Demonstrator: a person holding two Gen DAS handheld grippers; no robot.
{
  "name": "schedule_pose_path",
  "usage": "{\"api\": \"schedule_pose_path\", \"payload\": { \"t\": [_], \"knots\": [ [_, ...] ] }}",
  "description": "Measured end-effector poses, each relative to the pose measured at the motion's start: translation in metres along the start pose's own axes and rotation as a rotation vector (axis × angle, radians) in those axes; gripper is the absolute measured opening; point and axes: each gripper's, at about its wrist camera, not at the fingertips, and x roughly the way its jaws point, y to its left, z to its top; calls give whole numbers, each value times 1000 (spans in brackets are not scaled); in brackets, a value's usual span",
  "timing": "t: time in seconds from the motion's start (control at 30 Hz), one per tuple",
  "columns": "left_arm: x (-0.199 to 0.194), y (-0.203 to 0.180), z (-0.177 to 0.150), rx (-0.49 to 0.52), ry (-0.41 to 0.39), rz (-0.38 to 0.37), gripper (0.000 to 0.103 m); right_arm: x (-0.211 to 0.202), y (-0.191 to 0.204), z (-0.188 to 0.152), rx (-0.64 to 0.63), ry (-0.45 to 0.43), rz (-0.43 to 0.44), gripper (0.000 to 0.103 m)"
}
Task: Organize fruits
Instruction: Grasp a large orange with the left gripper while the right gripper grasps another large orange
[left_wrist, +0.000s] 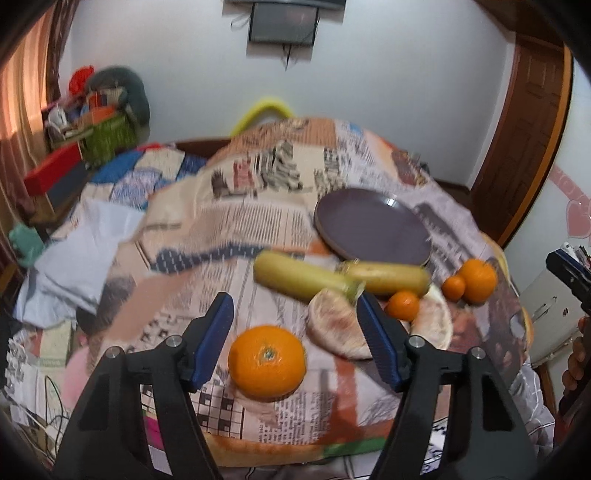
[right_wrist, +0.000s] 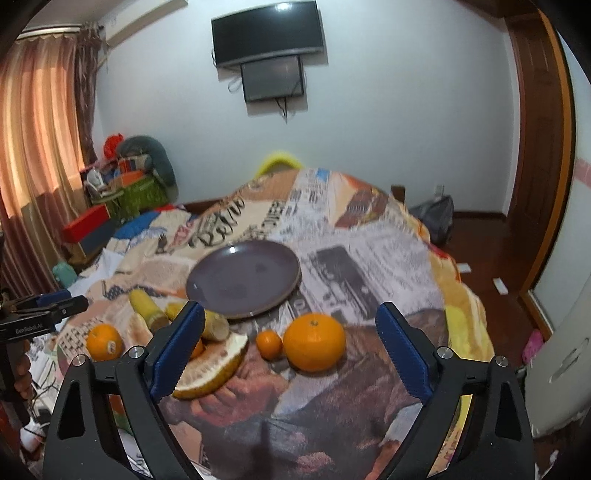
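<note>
The purple plate (right_wrist: 243, 278) sits bare on the newspaper-print cloth (right_wrist: 369, 258) that covers the bench, and every fruit lies on the near side of it, so by the look of things nothing is sorted yet.

The main risk is rolling. The cloth drapes and slopes away from the plate, and a round orange nudged by one finger, not caught by both, could run off toward the edge. The two bananas (left_wrist: 303, 277) lie touching each other just in front of the plate, with the pomelo wedges (left_wrist: 340, 325) tight against them. A claw reaching in there would likely shove a neighbour. Motion blur in the left view hints at a moving hand, which makes a clean centring harder.

The left claw (left_wrist: 295, 332) is spread wide and holds nothing. The near orange (left_wrist: 266, 362) lies between its fingers, apart from both pads, farther from the plate than the bananas are.

The right claw (right_wrist: 291, 347) is also wide open and empty. The large orange (right_wrist: 314, 341) sits between its fingers, on the near side of the plate, with a small mandarin (right_wrist: 269, 344) just beside it. Closing there could pinch or knock the mandarin too.
</note>
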Motion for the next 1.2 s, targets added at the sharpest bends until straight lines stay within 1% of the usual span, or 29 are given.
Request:
{"api": "schedule_pose_path", "payload": {
  "t": [0.07,0.2,0.23,0.3,0.43,0.47,0.5,0.53,0.57,0.63,0.67,0.7,0.87,1.0,1.1,1.17,1.2],
  "knots": [
    [15,5,-7,-16,45,3,69,8,-1,-3,4,25,-2,93],
    [40,15,-18,-61,136,-17,69,19,-7,-10,9,75,-10,93],
    [44,17,-20,-67,143,-12,69,21,-8,-11,10,83,-11,93],
    [47,16,-24,-49,138,19,69,28,-11,-12,16,101,-12,93],
    [49,13,-27,-20,137,41,69,41,-19,-15,47,139,4,93],
    [52,13,-27,-16,143,51,69,44,-20,-16,55,146,9,93],
    [57,15,-28,-22,165,52,70,46,-21,-16,61,151,13,93],
    [62,19,-30,-43,188,37,71,49,-21,-16,67,157,16,93],
    [66,24,-32,-75,200,5,71,52,-21,-17,69,163,17,93],
    [70,29,-33,-120,209,-22,71,57,-22,-18,65,173,16,93],
    [70,29,-33,-122,206,-21,71,60,-23,-18,63,178,14,93],
    [71,27,-32,-116,202,-16,67,63,-24,-19,61,184,9,93],
    [73,19,-22,-79,196,14,66,78,-29,-20,82,211,16,93],
    [66,19,-6,-93,149,5,66,89,-33,-22,98,234,26,93],
    [59,13,7,-78,106,5,66,97,-35,-24,102,252,35,93],
    [57,10,13,-69,89,0,66,100,-35,-25,105,256,43,88],
    [57,8,17,-66,81,-8,66,102,-35,-25,106,261,48,83]
  ]
}}
